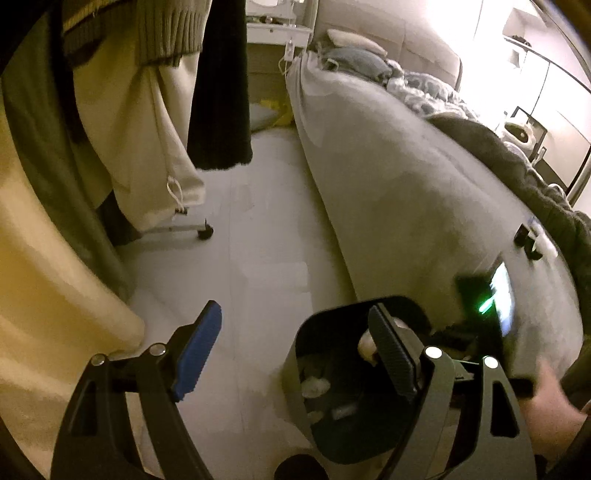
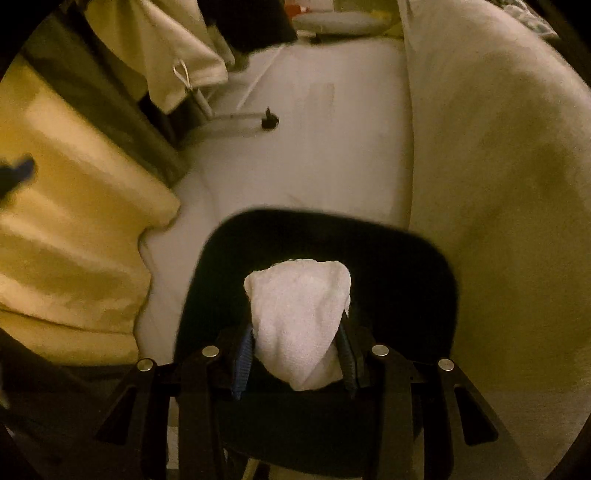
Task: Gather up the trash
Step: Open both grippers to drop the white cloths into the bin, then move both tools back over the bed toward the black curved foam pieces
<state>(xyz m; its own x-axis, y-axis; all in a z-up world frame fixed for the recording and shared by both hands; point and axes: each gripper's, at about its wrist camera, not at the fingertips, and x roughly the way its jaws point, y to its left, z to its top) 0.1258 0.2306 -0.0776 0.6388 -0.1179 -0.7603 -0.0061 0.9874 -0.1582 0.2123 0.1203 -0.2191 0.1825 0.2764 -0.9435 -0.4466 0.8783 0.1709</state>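
Right wrist: claw (image 2: 295, 362) grips tissue (image 2: 299, 325) above bin rim (image 2: 314, 221).

The black bin (image 1: 325, 435) beside the bed (image 1: 388, 192) looked like smooth, matt plastic, and the bed's grey cover seemed a soft, napped cloth. Above the bin, the white wad (image 2: 301, 325) pinched in the right gripper (image 2: 295, 363) had the rough, dimpled look of paper towel, while the gripper's arms were matt black with shiny metal rivets and ribbed blue pads. Across the glossy pale floor (image 1: 258, 229) from the bed hung a ribbed knit garment (image 1: 166, 29).
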